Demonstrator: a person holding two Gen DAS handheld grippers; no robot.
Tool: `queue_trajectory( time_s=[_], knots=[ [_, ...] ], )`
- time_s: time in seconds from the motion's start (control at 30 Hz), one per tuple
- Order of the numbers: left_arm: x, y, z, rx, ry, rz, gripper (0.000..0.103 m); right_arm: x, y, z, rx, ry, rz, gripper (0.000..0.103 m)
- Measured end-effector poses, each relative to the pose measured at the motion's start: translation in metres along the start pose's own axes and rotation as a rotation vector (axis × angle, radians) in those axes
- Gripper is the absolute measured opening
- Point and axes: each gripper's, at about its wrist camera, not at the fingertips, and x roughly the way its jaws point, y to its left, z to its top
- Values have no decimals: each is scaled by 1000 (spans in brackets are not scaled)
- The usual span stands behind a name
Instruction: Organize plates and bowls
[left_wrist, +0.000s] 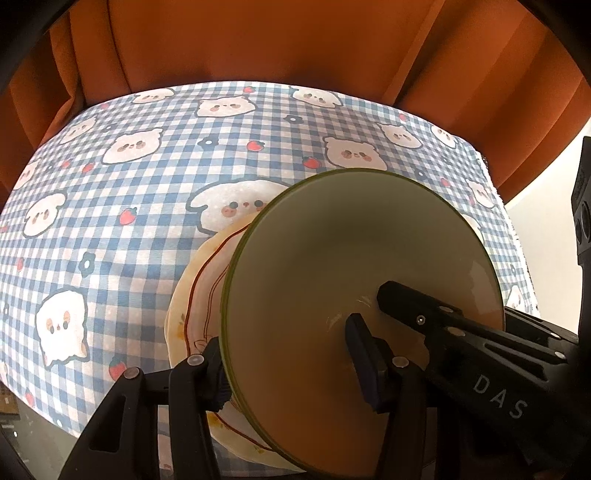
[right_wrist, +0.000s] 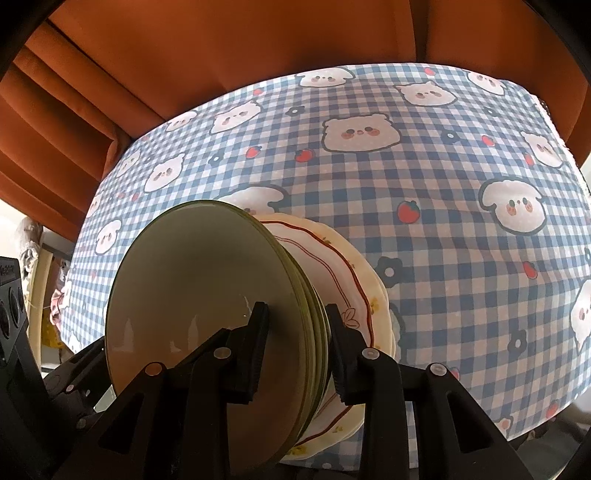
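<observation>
A stack of green-rimmed bowls rests in cream plates with a red wavy line on the checked tablecloth. My left gripper is shut on the stacked bowls' rim, one finger inside the top bowl, one outside. My right gripper is shut on the rims of the stacked bowls from the opposite side; its finger shows inside the bowl in the left wrist view.
The table wears a blue-and-white checked cloth with bear and strawberry prints. An orange curtain hangs behind the table's far edge.
</observation>
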Motion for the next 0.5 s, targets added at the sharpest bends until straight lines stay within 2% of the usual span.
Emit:
queue_trajectory(
  time_s=[0.2,0.27,0.37,0.5],
  knots=[
    [-3,-6,-6,-3,-22,94,60,-4,-7,-7,5,-18,27,36],
    [-4,-6,-8,-1,-29,131,64,-4,-8,-9,8,-24,8,47],
    [-5,-1,-11,-9,-31,159,75,-2,-14,-14,43,-19,-2,60],
    [-6,8,-15,-2,-39,144,84,-4,-16,-23,82,-21,-9,68]
  ],
)
